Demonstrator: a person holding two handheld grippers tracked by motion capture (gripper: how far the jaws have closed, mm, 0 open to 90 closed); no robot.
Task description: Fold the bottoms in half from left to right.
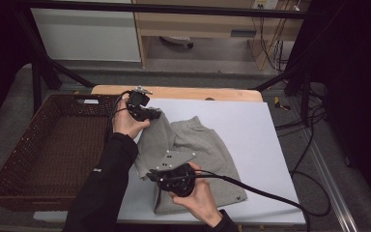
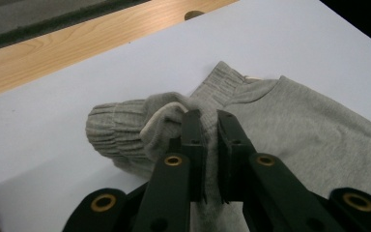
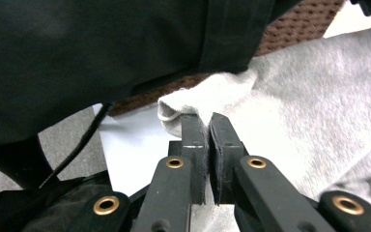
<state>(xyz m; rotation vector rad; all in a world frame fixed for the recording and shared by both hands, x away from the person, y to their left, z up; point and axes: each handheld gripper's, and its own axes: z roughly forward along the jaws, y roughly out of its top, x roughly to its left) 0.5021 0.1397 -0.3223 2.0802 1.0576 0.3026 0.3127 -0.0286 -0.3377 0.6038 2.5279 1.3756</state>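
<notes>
The grey sweater (image 1: 193, 154) lies in the middle of the white worktop (image 1: 251, 125), with its left part lifted; the left tool (image 2: 211, 126) is clenched on a fold near the ribbed cuff (image 2: 111, 130) toward the far edge, and the right tool (image 3: 207, 126) is clenched on a thin edge of cloth near the front edge. I think the thin pinch on the right can slip out if the two hands pull apart too strongly; also the loose cloth can drag and bunch near the basket (image 1: 43, 145) at the left edge, so the fold becomes uneven.
</notes>
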